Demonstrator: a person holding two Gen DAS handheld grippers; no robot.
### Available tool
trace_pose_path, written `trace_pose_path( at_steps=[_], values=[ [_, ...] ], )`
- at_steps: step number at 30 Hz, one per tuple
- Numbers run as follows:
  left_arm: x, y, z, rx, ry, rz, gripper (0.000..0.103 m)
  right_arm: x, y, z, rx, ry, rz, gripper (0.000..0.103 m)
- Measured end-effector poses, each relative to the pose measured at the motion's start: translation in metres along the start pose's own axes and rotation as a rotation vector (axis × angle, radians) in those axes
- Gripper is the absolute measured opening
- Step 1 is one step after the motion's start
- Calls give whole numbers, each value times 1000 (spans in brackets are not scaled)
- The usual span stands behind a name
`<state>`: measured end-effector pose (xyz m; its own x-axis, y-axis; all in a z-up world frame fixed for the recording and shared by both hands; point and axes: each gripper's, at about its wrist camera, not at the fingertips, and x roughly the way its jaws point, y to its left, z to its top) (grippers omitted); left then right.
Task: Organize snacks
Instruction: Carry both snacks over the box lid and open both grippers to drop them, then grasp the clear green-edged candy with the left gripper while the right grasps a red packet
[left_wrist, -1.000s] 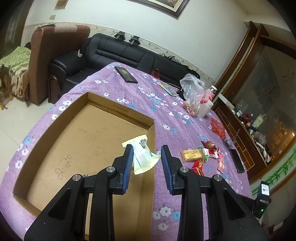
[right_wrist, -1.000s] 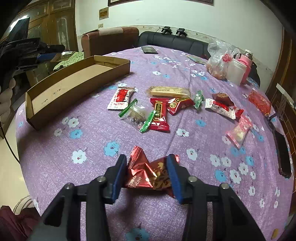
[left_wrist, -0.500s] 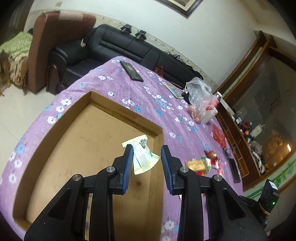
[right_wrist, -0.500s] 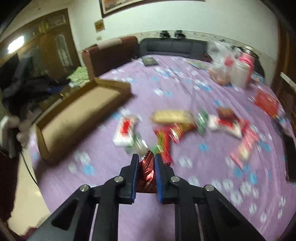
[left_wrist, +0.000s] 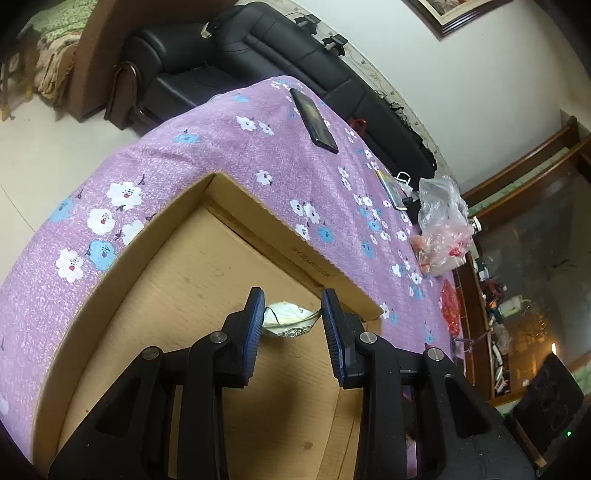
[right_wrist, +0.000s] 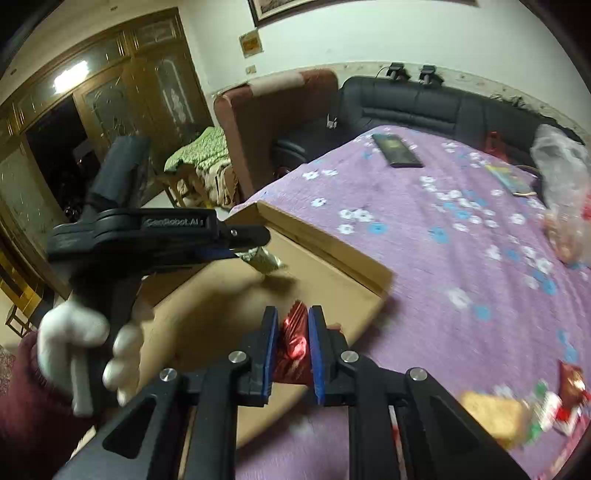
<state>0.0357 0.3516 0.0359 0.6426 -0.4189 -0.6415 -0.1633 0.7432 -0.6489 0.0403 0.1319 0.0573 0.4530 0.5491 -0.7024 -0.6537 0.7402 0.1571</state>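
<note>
The white-and-green snack packet (left_wrist: 290, 320) is down inside the cardboard box (left_wrist: 177, 280) now, between the left gripper (left_wrist: 291, 314) jaws, which have spread wider than a second ago; whether the blue pads still touch it is hard to tell, though in the right wrist view the packet (right_wrist: 263, 259) hangs at the left gripper's (right_wrist: 236, 245) tip above the box floor. The right gripper (right_wrist: 291, 325) has come off the tablecloth (right_wrist: 443, 236) and squeezes the red foil snack (right_wrist: 293, 341) tight at the box's near corner (right_wrist: 369, 295). A gloved hand (right_wrist: 79, 345) holds the left tool. The remaining snacks (right_wrist: 517, 410) at lower right are smeared by motion blur, and the plastic bag (right_wrist: 565, 192) is cut off at the edge.
</note>
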Motion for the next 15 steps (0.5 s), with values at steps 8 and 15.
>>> trace_pose_path(
  at_steps=[8,15],
  values=[
    [-30,-2,-10,29,-31,14,43,22,-7,12,40,-36,-39,38],
    [-67,-39,-42,100,-75,39,43,-36,-36,-16,123,-108,-66,42]
  ],
)
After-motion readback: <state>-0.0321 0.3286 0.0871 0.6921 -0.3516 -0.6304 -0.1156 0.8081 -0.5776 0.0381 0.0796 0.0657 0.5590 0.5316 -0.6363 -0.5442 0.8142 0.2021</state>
